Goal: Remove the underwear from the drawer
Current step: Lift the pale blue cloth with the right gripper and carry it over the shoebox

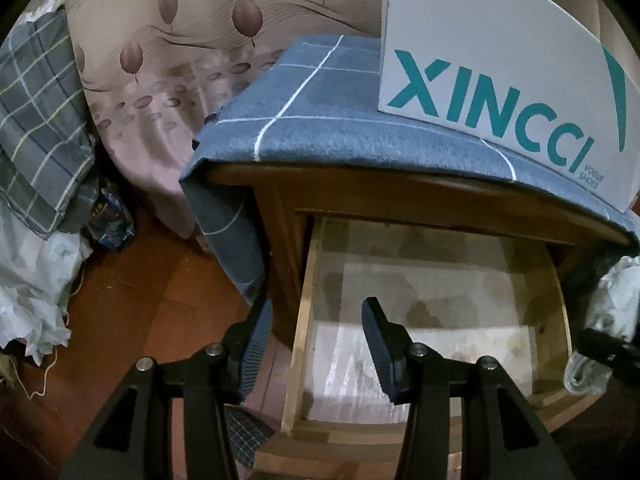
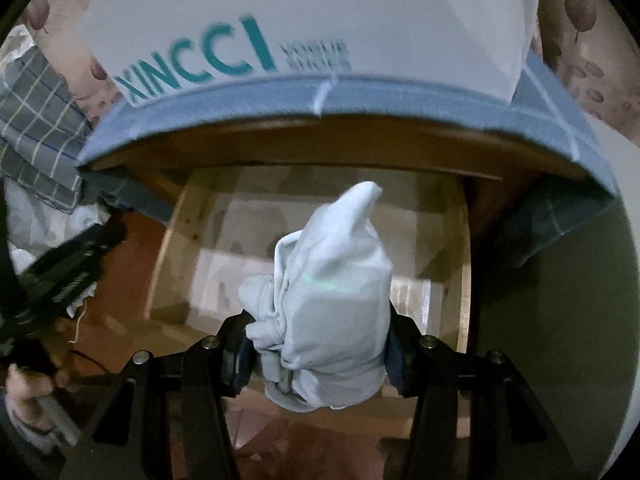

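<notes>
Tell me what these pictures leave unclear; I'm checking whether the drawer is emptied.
- Drawer front corners: left wrist view, hidden behind the left gripper.
- Drawer floor middle: right wrist view, covered by the underwear in the right gripper.
- Small print on the box: right wrist view, blurred.

Bunched underwear hides the right tongs' pads and the drawer floor.

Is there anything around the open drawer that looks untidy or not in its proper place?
Yes. The blue checked cloth on the wooden cabinet hangs unevenly, drooping low over its left corner. A pile of crumpled fabric lies on the floor at the left. The drawer itself looks bare, with stained lining.
</notes>
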`<state>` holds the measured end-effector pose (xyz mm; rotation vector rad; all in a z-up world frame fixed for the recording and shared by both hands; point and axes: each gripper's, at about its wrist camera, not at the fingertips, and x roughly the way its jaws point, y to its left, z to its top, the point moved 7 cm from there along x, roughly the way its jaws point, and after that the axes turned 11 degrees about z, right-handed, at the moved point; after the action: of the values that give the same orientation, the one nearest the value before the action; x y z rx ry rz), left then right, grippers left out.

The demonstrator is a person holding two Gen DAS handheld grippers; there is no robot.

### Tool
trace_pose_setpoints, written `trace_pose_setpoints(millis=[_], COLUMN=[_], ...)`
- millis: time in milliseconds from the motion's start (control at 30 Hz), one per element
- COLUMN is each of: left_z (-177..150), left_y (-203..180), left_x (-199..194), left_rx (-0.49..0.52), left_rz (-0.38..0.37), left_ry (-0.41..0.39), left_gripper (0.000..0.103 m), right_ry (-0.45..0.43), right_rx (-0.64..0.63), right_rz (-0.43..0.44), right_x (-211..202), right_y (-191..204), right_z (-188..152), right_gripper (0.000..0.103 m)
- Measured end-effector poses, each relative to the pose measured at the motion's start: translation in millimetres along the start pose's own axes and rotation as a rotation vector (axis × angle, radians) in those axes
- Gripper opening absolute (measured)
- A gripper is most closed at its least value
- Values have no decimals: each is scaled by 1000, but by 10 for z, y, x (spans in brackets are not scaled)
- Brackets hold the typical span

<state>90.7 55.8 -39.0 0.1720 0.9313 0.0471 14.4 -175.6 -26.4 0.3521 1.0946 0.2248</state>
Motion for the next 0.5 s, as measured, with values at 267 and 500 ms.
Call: trace_pose_setpoints(millis=[267,500], left_z=[-2,-13], left_y=[44,98], left_x=[-27,-5], left_rx=[10,-1], left_rz=[11,23], left_ry=[-17,-9], left_gripper=[48,48], right_ry=[-47,-105], right_rx=[-20,-61], right_rz=[-3,-21], right_x=[-429,-807], right_y=[217,404], right_z=[206,329], right_gripper=[49,50])
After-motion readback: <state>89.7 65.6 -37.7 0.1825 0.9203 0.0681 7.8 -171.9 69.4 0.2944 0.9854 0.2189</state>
